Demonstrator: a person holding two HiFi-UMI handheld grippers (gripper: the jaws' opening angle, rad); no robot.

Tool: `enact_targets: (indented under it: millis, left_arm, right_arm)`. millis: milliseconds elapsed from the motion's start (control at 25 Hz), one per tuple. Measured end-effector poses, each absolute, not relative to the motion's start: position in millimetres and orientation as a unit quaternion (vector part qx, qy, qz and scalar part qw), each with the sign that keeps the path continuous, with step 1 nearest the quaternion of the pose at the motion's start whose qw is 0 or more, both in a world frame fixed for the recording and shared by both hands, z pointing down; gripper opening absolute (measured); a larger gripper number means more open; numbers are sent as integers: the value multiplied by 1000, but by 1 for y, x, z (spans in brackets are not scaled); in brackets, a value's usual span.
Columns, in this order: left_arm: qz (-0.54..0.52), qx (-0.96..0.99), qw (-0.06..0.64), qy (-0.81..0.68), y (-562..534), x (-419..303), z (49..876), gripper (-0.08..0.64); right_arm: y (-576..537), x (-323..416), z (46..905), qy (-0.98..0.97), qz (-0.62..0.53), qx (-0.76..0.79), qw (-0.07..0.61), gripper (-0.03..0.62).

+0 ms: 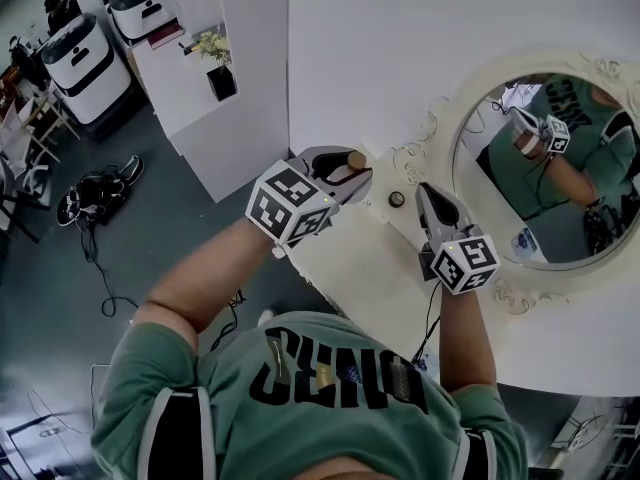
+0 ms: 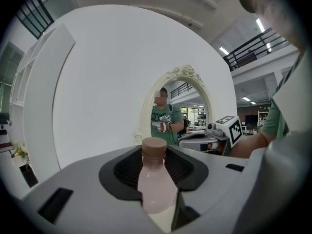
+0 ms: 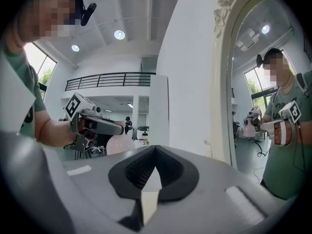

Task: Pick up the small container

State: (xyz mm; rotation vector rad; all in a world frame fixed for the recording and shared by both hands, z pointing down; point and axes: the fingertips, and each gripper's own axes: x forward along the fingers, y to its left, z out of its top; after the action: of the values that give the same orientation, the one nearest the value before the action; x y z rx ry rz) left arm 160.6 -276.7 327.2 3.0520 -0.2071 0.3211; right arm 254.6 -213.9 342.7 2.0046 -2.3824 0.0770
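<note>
One small container (image 2: pixel 155 186), a pink bottle with a brown cap (image 2: pixel 154 147), stands upright between the pads of your left gripper (image 1: pixel 343 174), which is clamped on its body below the neck. Your right gripper (image 3: pixel 154 174) has its jaws together with nothing between them, and it hangs beside the left, apart from the bottle. The pick looks as good as made: the bottle appears clear of the white vanity top (image 1: pixel 340 253) beneath. To finish well, hold the squeeze even, since a smooth rounded body can swivel between two pads. Carry it with the cap up and leave the right gripper out of its path. Mind the small dark round object (image 1: pixel 397 199) on the top between your grippers, and the ornate mirror frame (image 1: pixel 440 128) beyond. As for writing, no label shows on the bottle, the cubes carry only black-and-white square patterns, and the dark print on your green shirt (image 1: pixel 330 373) is upside down and too distorted to read
</note>
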Motion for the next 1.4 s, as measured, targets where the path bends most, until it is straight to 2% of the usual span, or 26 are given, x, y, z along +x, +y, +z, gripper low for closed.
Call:
enact_targets:
  millis: [1400]
  left_arm:
    - [84, 994, -14, -65, -270, 140, 198, 143]
  right_arm:
    - [-234, 243, 243, -779, -25, 627, -2, 9]
